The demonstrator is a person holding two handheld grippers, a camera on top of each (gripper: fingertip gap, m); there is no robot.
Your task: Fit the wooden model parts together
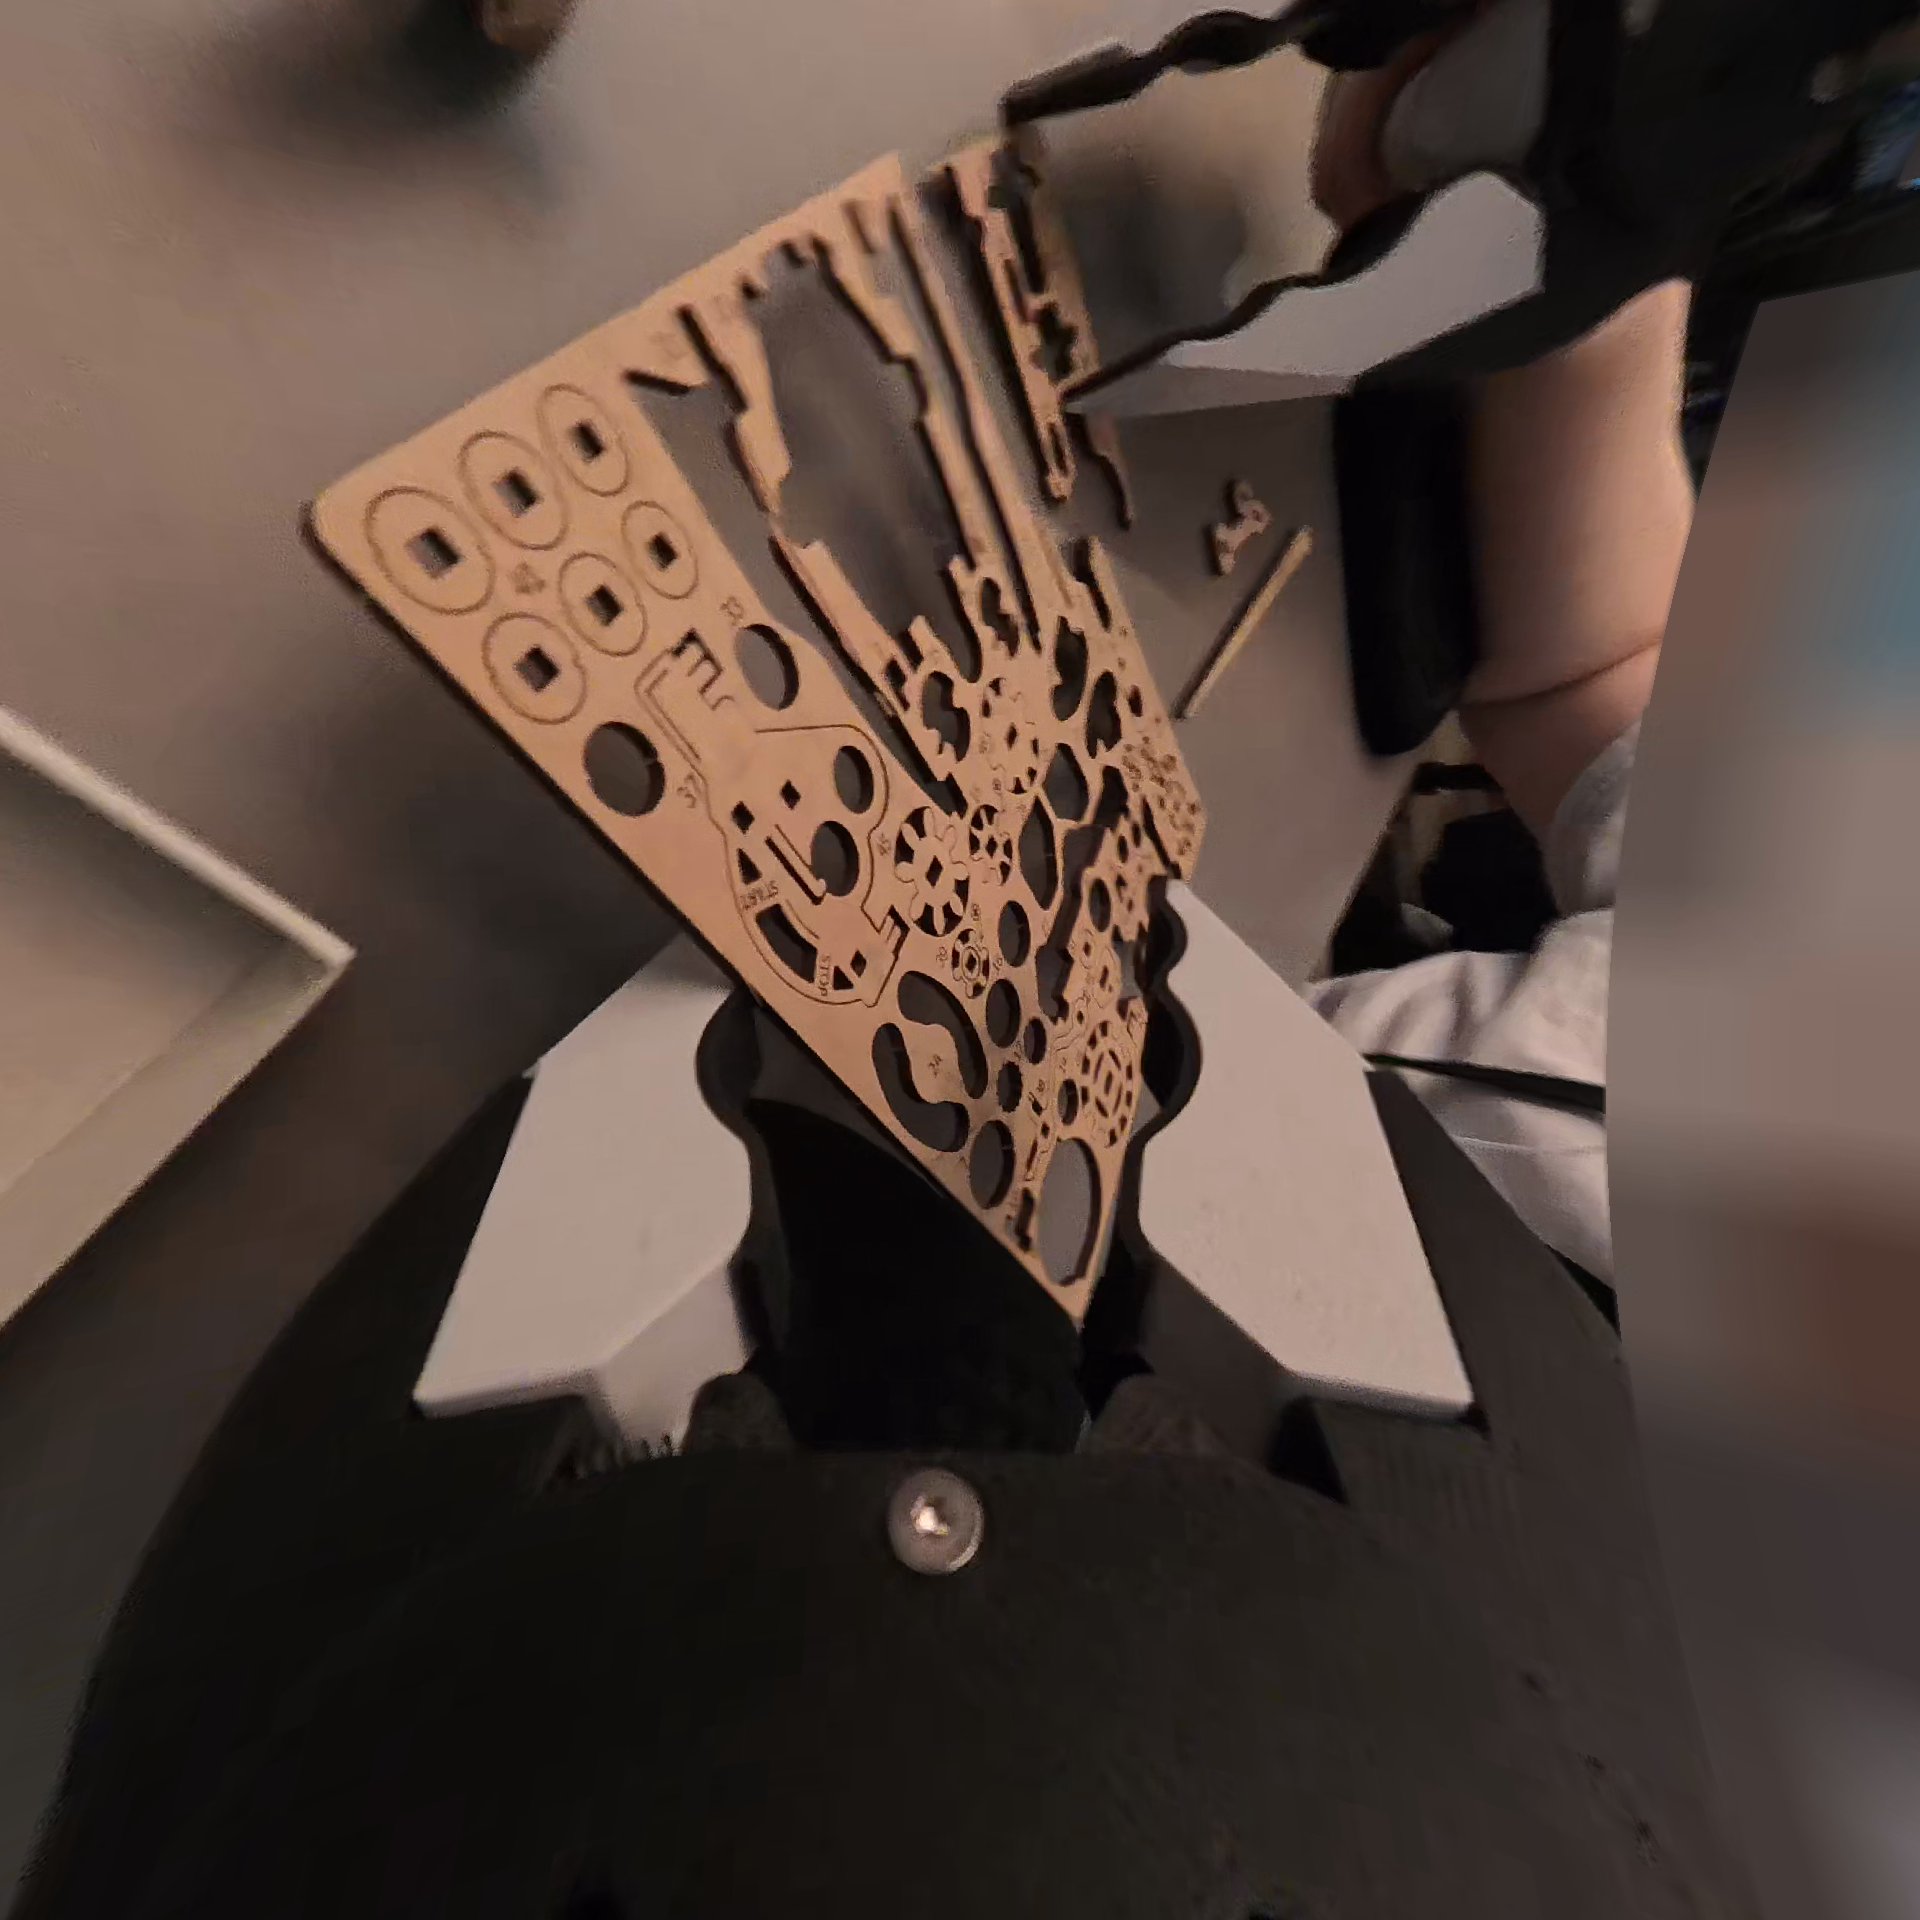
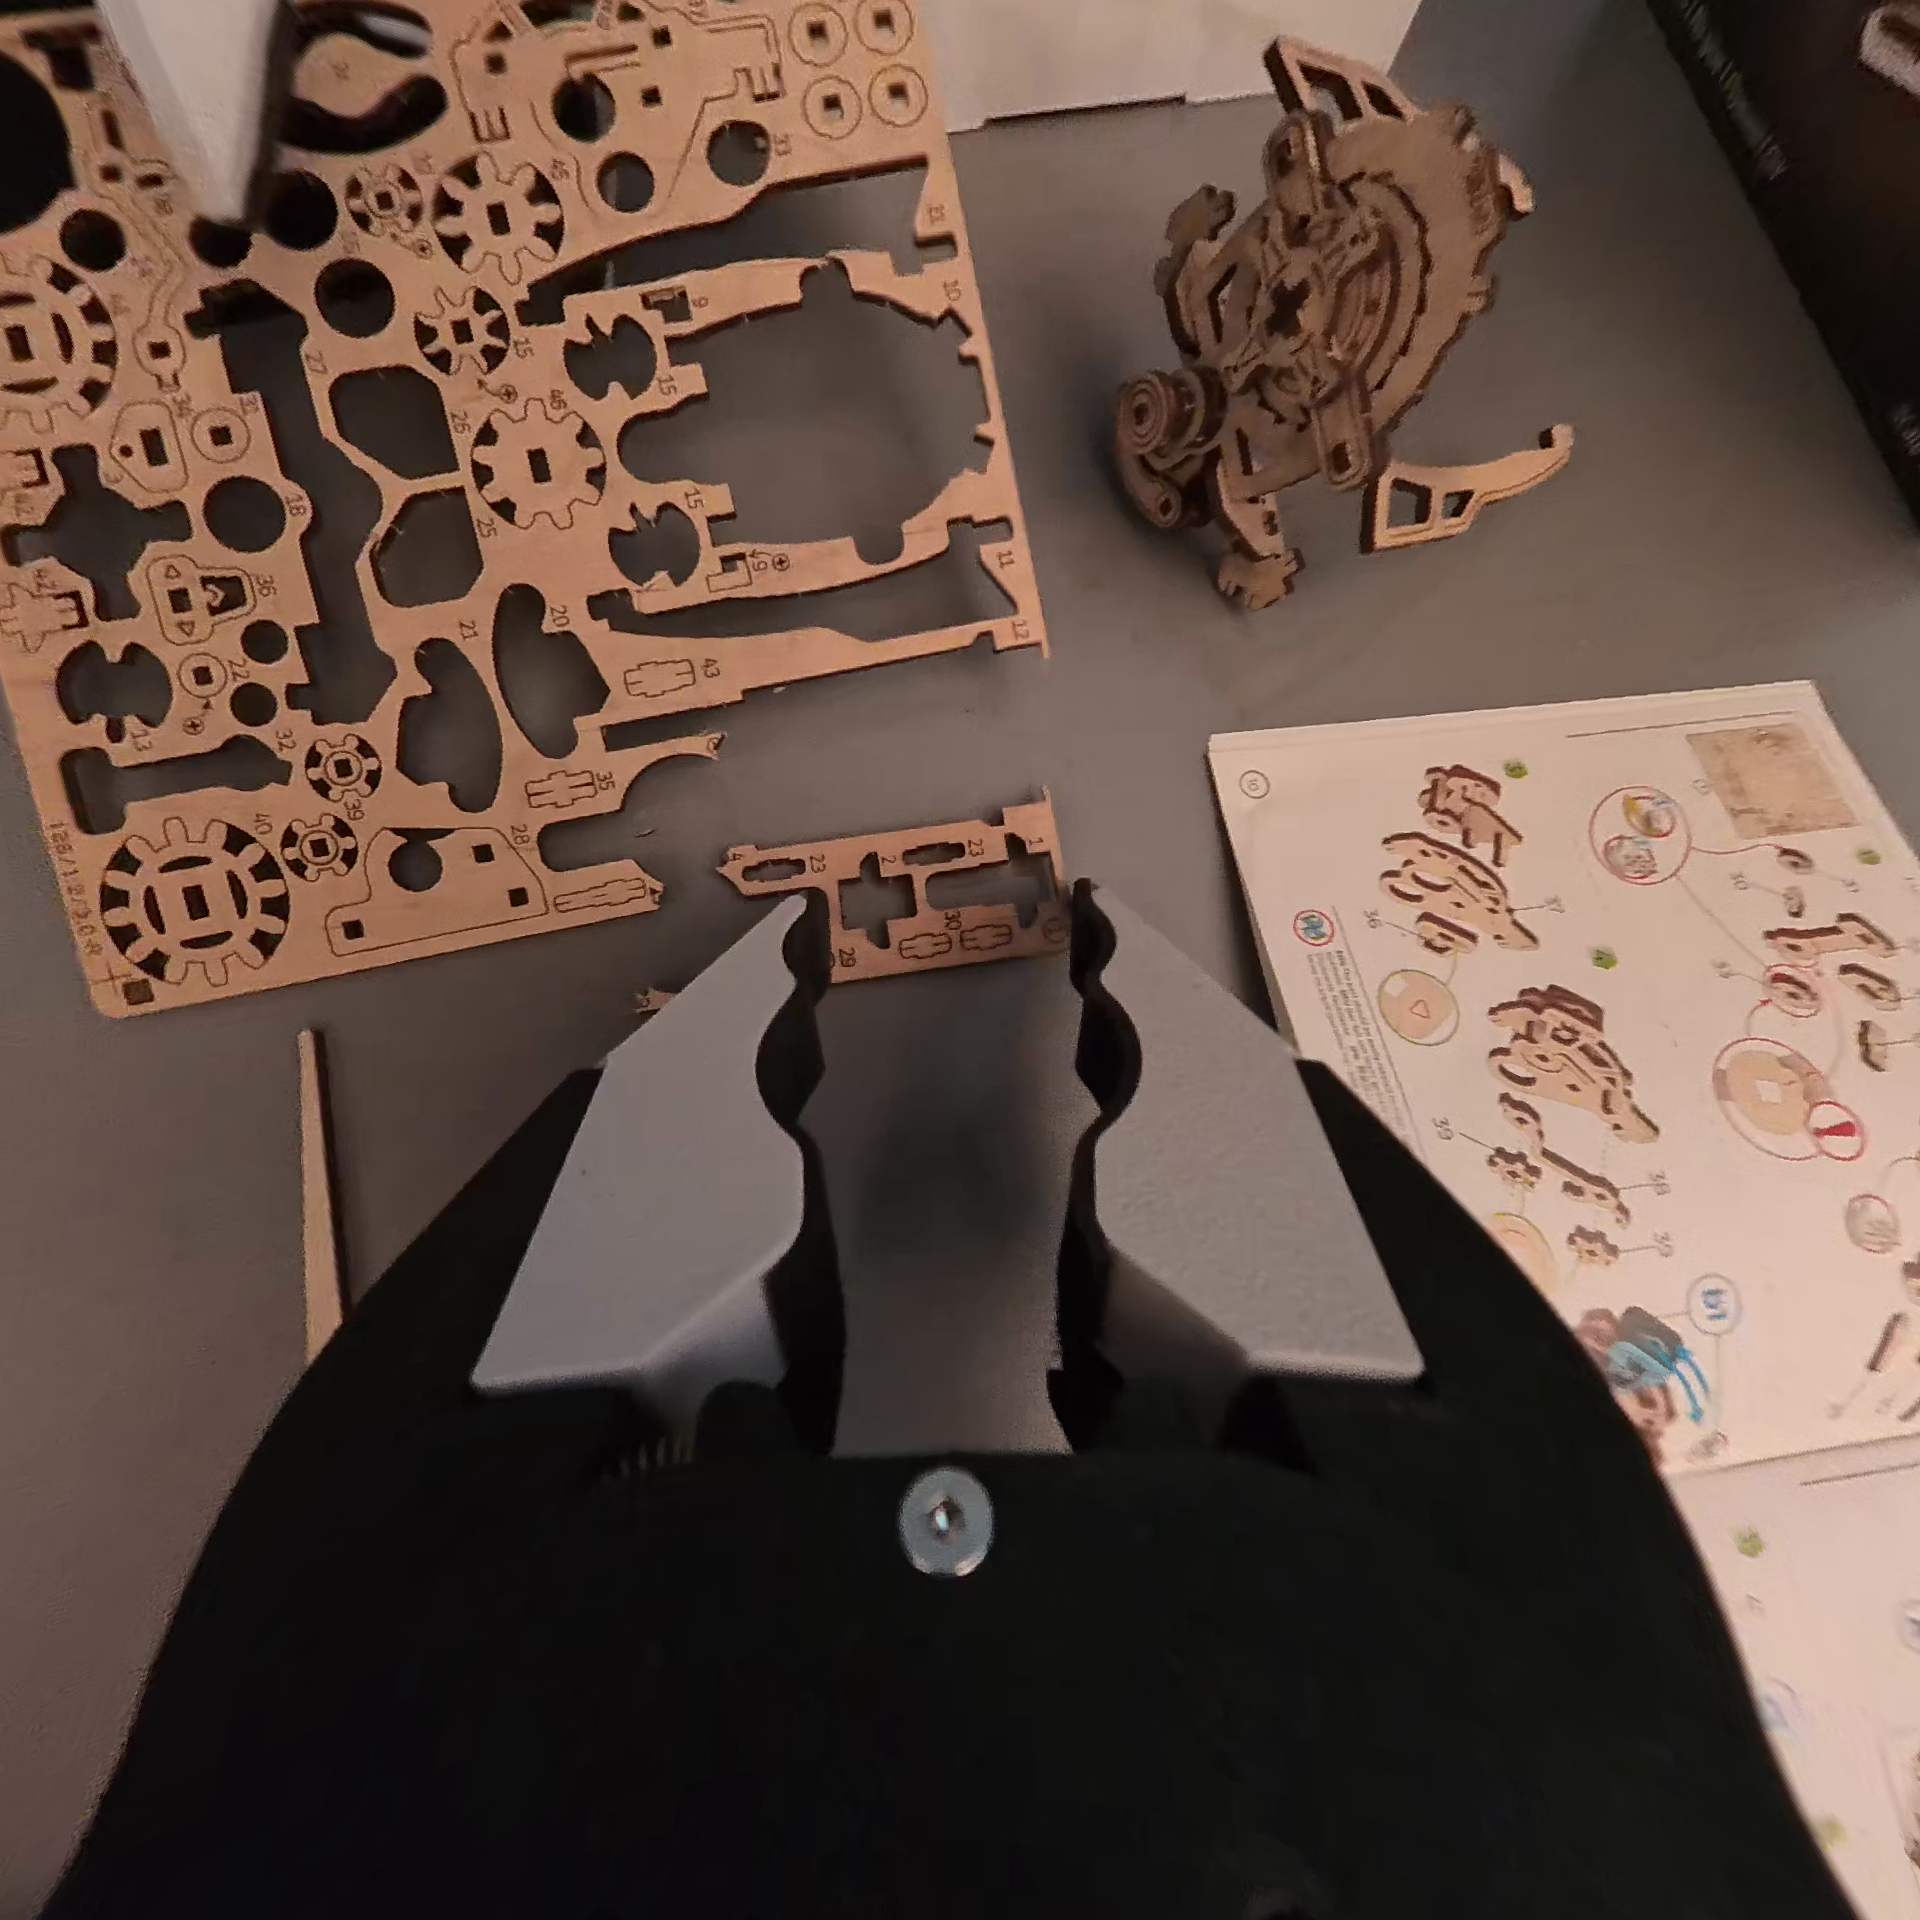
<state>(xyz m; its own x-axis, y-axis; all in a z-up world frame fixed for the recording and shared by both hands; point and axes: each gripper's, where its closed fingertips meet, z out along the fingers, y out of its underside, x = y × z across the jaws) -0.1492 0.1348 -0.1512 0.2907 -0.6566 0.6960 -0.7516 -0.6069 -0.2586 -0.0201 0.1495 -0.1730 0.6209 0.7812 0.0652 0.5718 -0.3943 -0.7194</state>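
While the left tool point(image 1: 1039, 1039) clamps the perforated plywood sheet point(image 1: 727, 644), the right tool point(image 2: 940, 914) gapes.

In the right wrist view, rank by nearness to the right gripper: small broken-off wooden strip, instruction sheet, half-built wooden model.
From the right gripper:
1. Small broken-off wooden strip, right at the fingertips.
2. Instruction sheet, off to the right.
3. Half-built wooden model, far back, right.

My left gripper point(image 1: 935, 1122) is clamped tight, its 2 fingers tilted upward. My right gripper point(image 2: 940, 914) points down, its 2 fingers spread apart with nothing between them. My bare forearm point(image 1: 1558, 582) shows behind it.
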